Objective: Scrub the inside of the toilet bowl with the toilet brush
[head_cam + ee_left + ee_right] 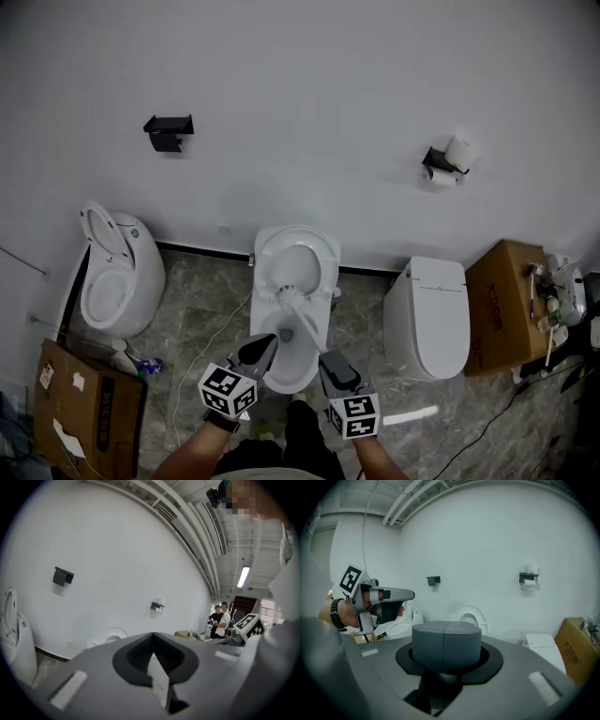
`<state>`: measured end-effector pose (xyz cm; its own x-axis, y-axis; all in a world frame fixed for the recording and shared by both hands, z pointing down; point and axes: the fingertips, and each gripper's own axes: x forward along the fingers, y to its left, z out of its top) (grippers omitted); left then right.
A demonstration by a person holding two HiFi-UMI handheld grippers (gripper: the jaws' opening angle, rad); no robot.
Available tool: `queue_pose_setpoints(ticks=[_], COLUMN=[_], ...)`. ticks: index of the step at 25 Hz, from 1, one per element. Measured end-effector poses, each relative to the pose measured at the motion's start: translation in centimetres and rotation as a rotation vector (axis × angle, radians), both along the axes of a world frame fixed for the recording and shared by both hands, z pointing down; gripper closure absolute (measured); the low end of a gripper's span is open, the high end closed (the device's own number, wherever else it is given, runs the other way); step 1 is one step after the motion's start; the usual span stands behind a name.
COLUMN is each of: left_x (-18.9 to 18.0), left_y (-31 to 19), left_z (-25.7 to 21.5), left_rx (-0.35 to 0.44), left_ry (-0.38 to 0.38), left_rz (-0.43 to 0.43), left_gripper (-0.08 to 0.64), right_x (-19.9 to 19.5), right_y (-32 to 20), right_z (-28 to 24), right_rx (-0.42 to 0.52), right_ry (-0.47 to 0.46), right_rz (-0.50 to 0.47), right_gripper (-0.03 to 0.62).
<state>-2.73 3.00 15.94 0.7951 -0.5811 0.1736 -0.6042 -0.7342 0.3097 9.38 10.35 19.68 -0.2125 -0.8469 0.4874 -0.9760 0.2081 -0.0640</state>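
Observation:
The middle toilet (277, 375) stands with its lid (296, 246) raised against the wall. The toilet brush (287, 299) has its white head at the rear of the bowl, and its handle slants down-right to my right gripper (324, 357). In the right gripper view the right gripper (446, 631) is shut on the grey end of the brush handle (446, 644). My left gripper (265, 346) hovers over the bowl's front left with its jaws together and nothing held. The left gripper (153, 638) points at the wall, and the toilet lid (110, 636) shows beyond it.
An open toilet (112, 281) stands at the left and a closed one (436, 314) at the right. Cardboard boxes (502, 305) (84, 408) sit at both sides. A cable (202, 347) lies on the floor. Two people (220, 620) stand far off.

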Motion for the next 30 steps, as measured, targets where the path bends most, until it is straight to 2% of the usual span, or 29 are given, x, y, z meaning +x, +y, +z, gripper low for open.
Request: queue_pose_setpoints(ticks=[6,17,30], left_x=[-0.9,-2.3,-2.8], left_y=[0.2,0.4,0.7], left_z=[-5.6,-12.9,-18.0], left_rx=[0.059,0.126,0.193], left_ry=[0.029,0.080,0.118], left_rz=[0.005,0.004,-0.015], left_gripper=[0.554,0.554,0.554], right_x=[0.3,0.5,-0.3], right_y=[0.4,1.0,1.1], right_z=[-5.9,-14.9,-20.4], right_rx=[0.107,0.294,0.427], right_ry=[-0.013,-0.007,0.009], right_rz=[0.017,0.030,0.017], right_gripper=[0.426,0.426,0.426])
